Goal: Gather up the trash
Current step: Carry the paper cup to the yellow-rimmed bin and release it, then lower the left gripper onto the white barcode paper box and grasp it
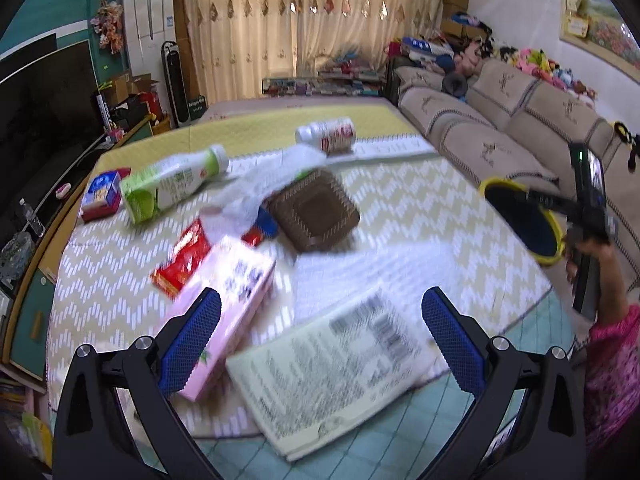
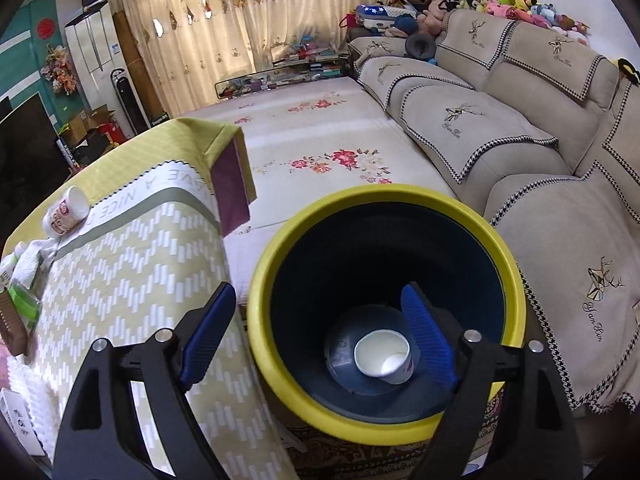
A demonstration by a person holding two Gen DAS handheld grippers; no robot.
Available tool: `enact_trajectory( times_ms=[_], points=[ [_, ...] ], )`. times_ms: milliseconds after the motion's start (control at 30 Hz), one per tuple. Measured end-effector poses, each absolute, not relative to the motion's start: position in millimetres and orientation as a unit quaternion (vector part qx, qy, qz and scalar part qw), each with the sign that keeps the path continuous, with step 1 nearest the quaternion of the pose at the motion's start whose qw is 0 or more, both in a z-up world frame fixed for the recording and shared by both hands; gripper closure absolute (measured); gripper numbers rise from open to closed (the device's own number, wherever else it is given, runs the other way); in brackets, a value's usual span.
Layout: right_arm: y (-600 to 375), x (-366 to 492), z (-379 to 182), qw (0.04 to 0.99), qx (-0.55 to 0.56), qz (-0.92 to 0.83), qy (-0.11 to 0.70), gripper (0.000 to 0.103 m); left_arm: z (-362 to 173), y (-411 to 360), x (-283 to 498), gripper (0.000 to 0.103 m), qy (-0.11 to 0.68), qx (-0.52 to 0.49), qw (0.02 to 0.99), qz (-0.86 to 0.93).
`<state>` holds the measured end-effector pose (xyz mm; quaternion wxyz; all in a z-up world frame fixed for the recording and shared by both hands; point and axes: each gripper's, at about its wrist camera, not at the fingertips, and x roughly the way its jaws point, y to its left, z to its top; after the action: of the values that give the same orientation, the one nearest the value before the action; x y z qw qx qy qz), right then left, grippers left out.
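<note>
**One cup in the bin, lots of trash still out**

The round yellow bin with the dark inside [image 2: 386, 316] fills the middle of the right wrist view. One white paper cup [image 2: 384, 356] lies at its bottom. So the job has only just begun.

The right hand-held gripper [image 2: 320, 340] is wide open and holds nothing. It hangs over the bin, with the cup low between its blue fingers.

The left hand-held gripper [image 1: 320, 344] is wide open too, and empty. It hovers over the worktop with the zigzag cloth [image 1: 420, 216]. Between its fingers, low in the frame, lies a pale paper sheet with printed text [image 1: 340, 372]. A pink carton [image 1: 228, 312] lies at the left finger; I cannot tell if they touch.

Further up the frame wait a red wrapper [image 1: 184, 260], a brown plastic tray [image 1: 316, 210], a crumpled white paper [image 1: 276, 176], a white and green bottle [image 1: 172, 184], a small blue and red box [image 1: 100, 196] and a white cup with red print [image 1: 328, 134]. All of this still has to go in the bin, at the right edge of this view.
</note>
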<state>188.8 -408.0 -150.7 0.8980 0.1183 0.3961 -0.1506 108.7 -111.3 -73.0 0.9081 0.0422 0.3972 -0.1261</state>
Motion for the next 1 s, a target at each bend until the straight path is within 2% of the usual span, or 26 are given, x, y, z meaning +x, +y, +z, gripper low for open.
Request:
enact_trajectory(
  times_ms=[367, 667, 833, 1000],
  points=[
    [-381, 197, -145, 0.904, 0.110, -0.122, 0.394, 0.022, -110, -90, 84, 0.004, 0.465, 0.026, 0.877, -0.122],
    [-384, 191, -132, 0.910, 0.111, -0.127, 0.378, 0.021, -126, -105, 80, 0.004, 0.498, 0.019, 0.849, -0.178],
    [-387, 190, -132, 0.911, 0.115, -0.124, 0.375, 0.020, -119, -134, 71, 0.004, 0.497, 0.017, 0.818, -0.287],
    [-387, 190, -135, 0.911, 0.118, -0.120, 0.376, 0.020, -96, -148, 58, 0.004, 0.456, 0.062, 0.823, -0.333]
  ],
)
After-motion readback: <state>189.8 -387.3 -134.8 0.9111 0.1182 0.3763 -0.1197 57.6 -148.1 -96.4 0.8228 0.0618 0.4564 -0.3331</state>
